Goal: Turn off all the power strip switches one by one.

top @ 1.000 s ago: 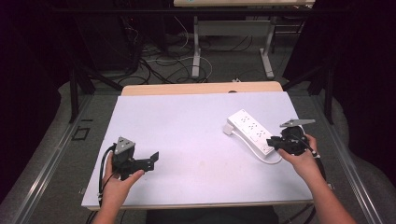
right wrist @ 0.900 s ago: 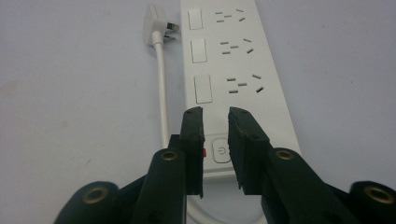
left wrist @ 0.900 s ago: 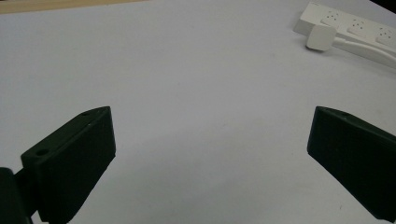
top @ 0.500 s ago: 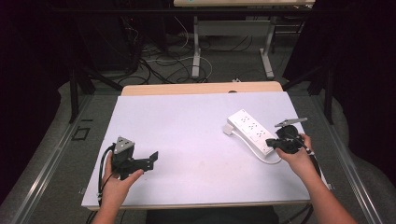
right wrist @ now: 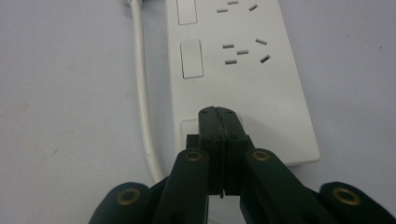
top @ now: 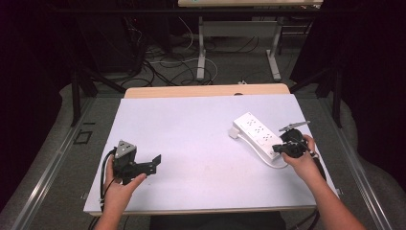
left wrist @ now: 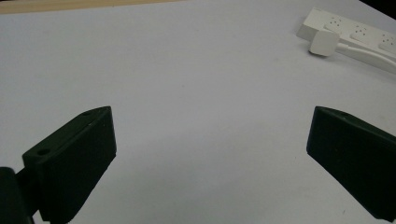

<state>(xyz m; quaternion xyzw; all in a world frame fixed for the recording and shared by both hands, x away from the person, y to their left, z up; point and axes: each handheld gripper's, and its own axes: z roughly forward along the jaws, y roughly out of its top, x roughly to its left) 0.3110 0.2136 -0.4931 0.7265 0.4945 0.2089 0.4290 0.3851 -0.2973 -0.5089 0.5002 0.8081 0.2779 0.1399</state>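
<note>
Tongs over a white power strip, one pair pressed together, the other spread.

Your right gripper (right wrist: 219, 116) has its jaws together with nothing between them, tips poised over the near end of the power strip (top: 258, 132), by its last rocker switch (right wrist: 191, 58); whether they touch it I cannot tell. Your left gripper (top: 143, 165) is held wide apart near the desk's (top: 191, 124) front-left corner, gripping nothing. The strip lies towards the desk's right edge, its cord (right wrist: 142, 93) alongside. It looks rigid, light and smooth, so likely to slide: grip across its narrow sides.
</note>
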